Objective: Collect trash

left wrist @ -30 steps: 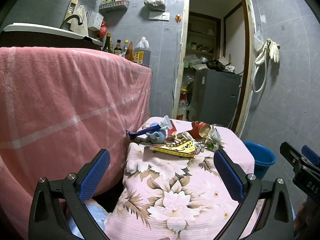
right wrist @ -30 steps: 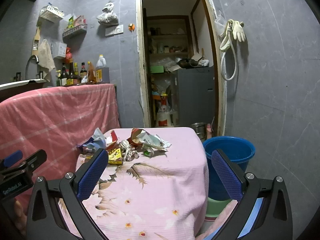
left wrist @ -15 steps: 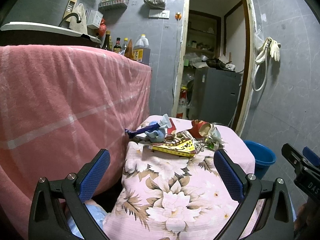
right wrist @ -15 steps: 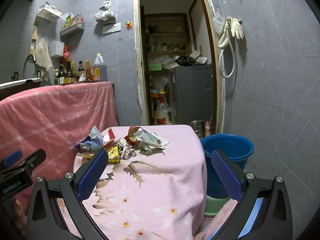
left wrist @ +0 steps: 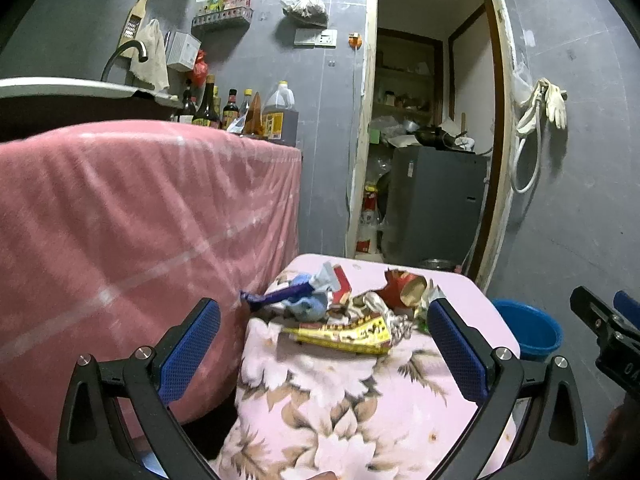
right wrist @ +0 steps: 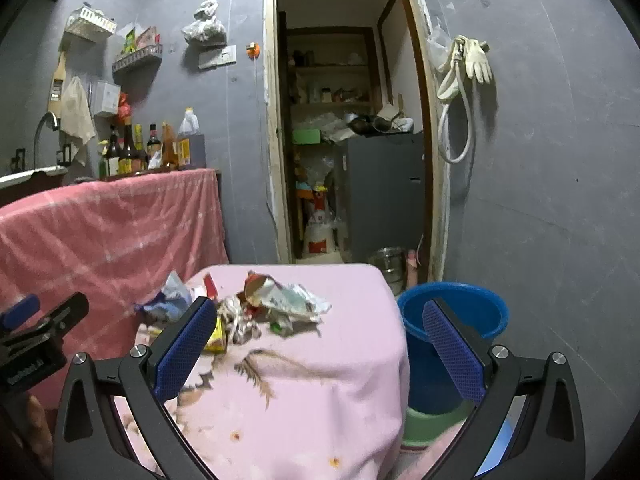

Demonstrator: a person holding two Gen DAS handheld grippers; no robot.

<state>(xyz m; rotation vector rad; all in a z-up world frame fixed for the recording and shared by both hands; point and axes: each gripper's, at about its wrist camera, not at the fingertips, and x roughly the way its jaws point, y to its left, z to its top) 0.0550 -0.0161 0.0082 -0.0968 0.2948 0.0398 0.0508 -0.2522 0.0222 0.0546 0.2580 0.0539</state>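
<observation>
A heap of crumpled trash lies on a small table under a pink flowered cloth. In it are a yellow wrapper, a purple wrapper, a crushed red cup and a whitish wrapper. A blue bucket stands on the floor to the table's right. My left gripper is open, just short of the heap. My right gripper is open too, over the table's near right part, holding nothing.
A tall counter draped in pink cloth stands left of the table, with bottles on top. Behind is an open doorway with a grey cabinet. Gloves and a hose hang on the grey wall.
Both grippers have moved forward toward the table, so the heap looks larger and closer. Their jaws stay open.
</observation>
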